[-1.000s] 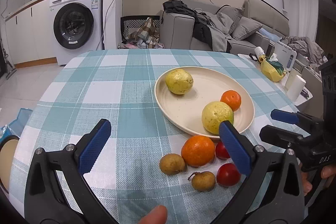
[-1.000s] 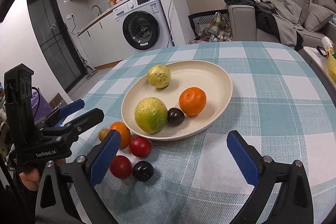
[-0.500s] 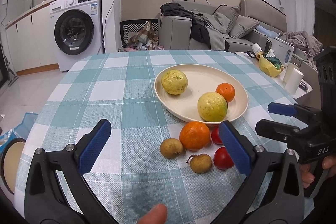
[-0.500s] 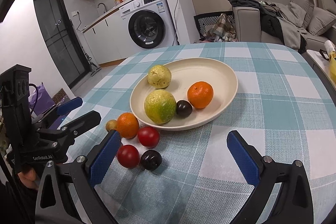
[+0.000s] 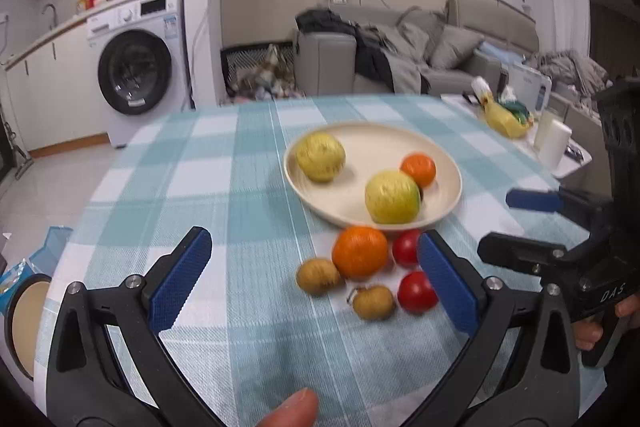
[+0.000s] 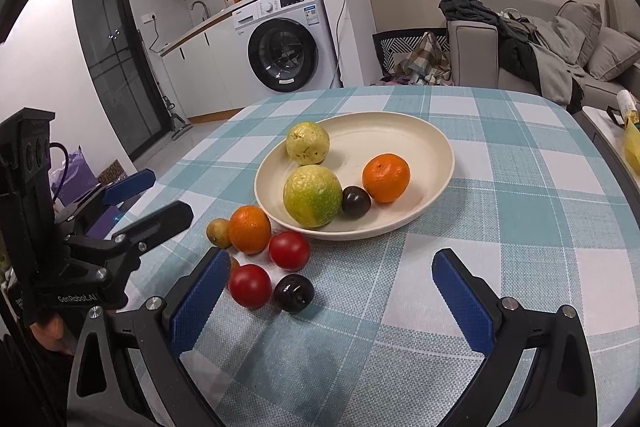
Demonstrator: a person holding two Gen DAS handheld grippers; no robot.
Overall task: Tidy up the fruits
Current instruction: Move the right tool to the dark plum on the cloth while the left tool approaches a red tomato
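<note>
Both tongs released, nothing held. Our left gripper (image 5: 312, 279) hangs over the near edge of the table (image 5: 240, 195), jaws spread wide. Our right gripper (image 6: 324, 303) does the same, also spread and empty.

Closest to us, loose on the checked cloth between the near edge and the plate: a dark plum (image 6: 294, 293) and a red tomato (image 6: 250, 285) side by side, a second tomato (image 6: 289, 250) just behind them, then an orange (image 6: 250, 229) nearly against the plate rim with a small brown fruit (image 6: 218, 233) touching its left side. The left view shows another brown fruit (image 5: 373, 303) with a stem, mostly hidden behind our right gripper's finger in the other view.

The plate (image 6: 420, 143) sits about mid-table. It holds two yellow-green guavas (image 6: 313, 195), a second orange (image 6: 386, 177) and a second plum (image 6: 356, 201) wedged between them. The right half of the plate is bare.

Our read: mid-task, four fruits plated, six to go. We're between picks, no fruit targeted yet.

Next move, likely: right gripper down on the near plum or tomato. They sit close together, so the jaws need to straddle one without nudging its neighbour; round fruit will roll. Drop onto the plate's free side.
</note>
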